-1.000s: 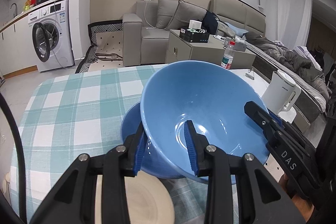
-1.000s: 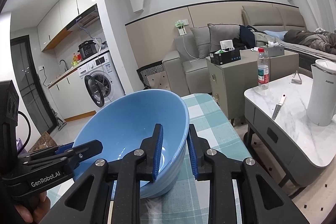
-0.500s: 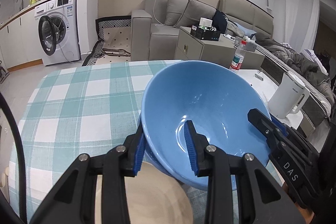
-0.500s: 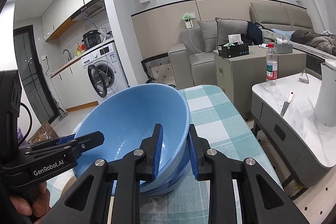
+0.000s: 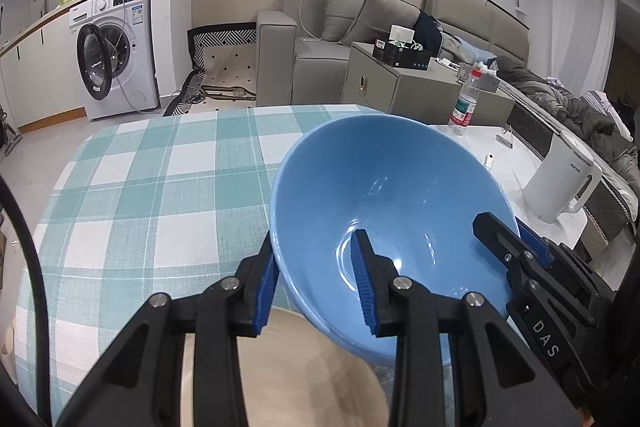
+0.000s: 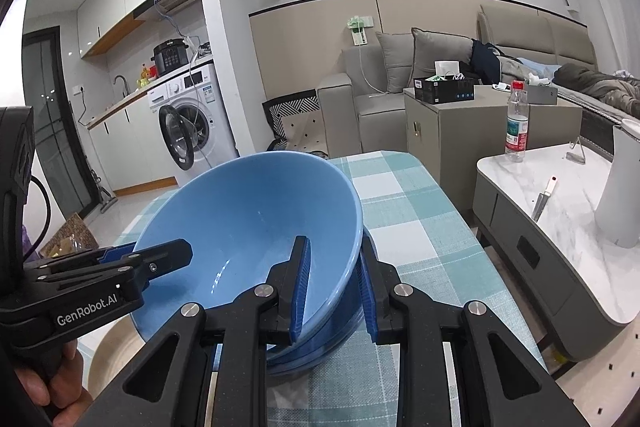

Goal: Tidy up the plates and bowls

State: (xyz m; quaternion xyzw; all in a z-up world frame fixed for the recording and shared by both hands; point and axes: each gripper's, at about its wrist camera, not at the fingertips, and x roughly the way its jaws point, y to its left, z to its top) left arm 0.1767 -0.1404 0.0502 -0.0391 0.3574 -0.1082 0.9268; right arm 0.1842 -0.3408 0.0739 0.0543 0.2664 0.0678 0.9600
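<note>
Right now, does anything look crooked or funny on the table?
Yes, the blue bowl is tilted instead of sitting flat. The left gripper and right gripper each pinch its rim on opposite sides. Its bottom sits in another blue bowl on the checked tablecloth. Nothing looks spilled or broken.

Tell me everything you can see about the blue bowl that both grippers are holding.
The blue bowl is wide, round and glossy, apparently glazed ceramic, plain light blue, and empty. It is tilted. The left gripper clamps one side of its rim, one of its jaws inside and one outside; the right gripper clamps the opposite side likewise. In the right wrist view it sits in or just over a second blue bowl on the checked tablecloth; contact is unclear.
</note>
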